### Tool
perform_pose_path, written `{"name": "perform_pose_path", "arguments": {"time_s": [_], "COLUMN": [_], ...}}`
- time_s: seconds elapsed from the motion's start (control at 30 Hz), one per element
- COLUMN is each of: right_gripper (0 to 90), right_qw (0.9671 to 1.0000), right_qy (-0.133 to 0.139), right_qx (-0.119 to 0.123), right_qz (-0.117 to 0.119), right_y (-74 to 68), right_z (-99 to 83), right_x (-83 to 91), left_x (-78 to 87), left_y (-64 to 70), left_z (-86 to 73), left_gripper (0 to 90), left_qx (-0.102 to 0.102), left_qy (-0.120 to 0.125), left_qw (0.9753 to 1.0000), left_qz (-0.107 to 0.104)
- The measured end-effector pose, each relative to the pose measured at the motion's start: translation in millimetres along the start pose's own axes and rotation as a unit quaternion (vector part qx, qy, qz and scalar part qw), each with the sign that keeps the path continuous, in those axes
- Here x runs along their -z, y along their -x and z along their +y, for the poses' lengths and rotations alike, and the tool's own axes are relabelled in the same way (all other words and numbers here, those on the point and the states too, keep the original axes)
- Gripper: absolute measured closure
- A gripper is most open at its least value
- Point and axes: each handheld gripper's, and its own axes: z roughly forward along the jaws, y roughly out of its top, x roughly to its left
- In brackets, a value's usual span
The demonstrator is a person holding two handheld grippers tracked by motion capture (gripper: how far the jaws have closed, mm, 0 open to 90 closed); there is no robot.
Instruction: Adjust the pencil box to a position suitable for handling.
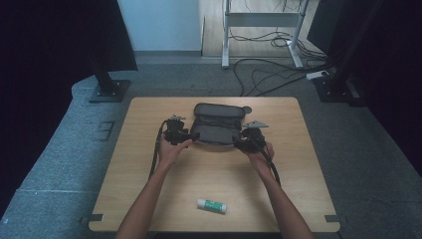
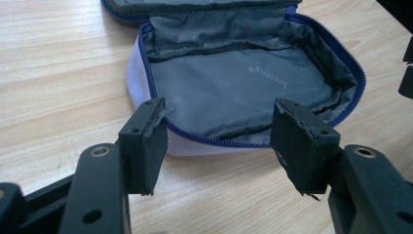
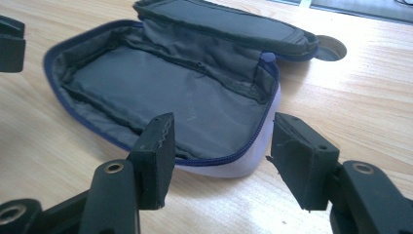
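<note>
Matt cloth pouch (image 2: pixel 243 83), wood table (image 2: pixel 58 73)

Too small to read in the high view: label of small white-and-green glue stick (image 1: pixel 211 205); open grey zip pouch (image 2: pixel 243 83) cut off by left gripper view's top edge.

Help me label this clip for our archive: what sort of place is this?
Probably a lab or recording studio, not a home. A lone wooden table stands on grey carpet, with black curtains at both sides and loose cables on the floor by a metal desk frame behind.
</note>
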Motion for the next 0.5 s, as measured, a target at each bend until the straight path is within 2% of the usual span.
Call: {"name": "perform_pose_path", "arguments": {"time_s": [0.1, 0.3, 0.37, 0.5], "right_gripper": [41.6, 42.1, 42.5, 44.0], "right_qw": [1.0000, 0.9998, 0.9997, 0.9996], "right_qy": [0.000, -0.005, -0.007, -0.010], "right_qx": [-0.006, -0.018, -0.018, -0.023], "right_qz": [-0.004, -0.010, -0.014, -0.016], "right_y": [2.7, 8.3, 9.6, 12.7], "right_z": [-0.6, -3.2, -4.3, -3.9], "right_x": [-4.4, -11.9, -15.4, -20.4], "left_x": [-4.5, -17.0, -19.8, -26.4], "left_y": [-0.9, -7.5, -9.0, -15.2], "left_z": [0.9, -2.5, -3.0, -3.5], "left_gripper": [39.5, 39.7, 39.7, 40.2], "left_qx": [0.001, 0.011, 0.015, 0.024], "left_qy": [0.002, -0.013, -0.011, -0.004], "left_qw": [1.0000, 0.9998, 0.9998, 0.9994], "left_qz": [0.006, 0.013, 0.012, 0.025]}}
